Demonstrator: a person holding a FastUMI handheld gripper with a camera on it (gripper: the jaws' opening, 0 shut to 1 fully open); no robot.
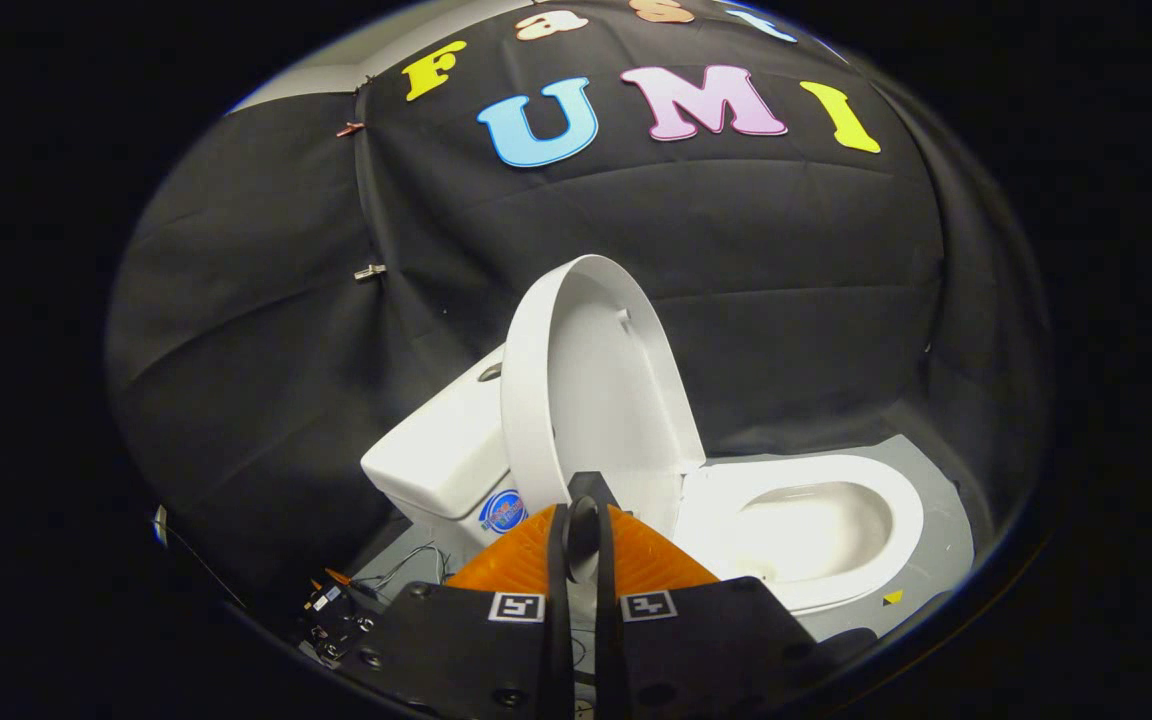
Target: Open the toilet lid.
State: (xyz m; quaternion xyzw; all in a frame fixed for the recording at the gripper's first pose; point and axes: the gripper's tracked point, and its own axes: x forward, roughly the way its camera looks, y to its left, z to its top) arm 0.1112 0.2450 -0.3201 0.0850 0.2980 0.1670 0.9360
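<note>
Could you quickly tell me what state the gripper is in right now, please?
Gripper: jaws closed together with nothing between them, just in front of the raised toilet lid, which stands open over the toilet seat.

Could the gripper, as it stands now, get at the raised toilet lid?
Probably yes. The gripper has its fingers nearly closed with nothing between them, and the upright lid stands just beyond the fingertips. Nothing lies between them; the cistern sits behind the lid.
</note>
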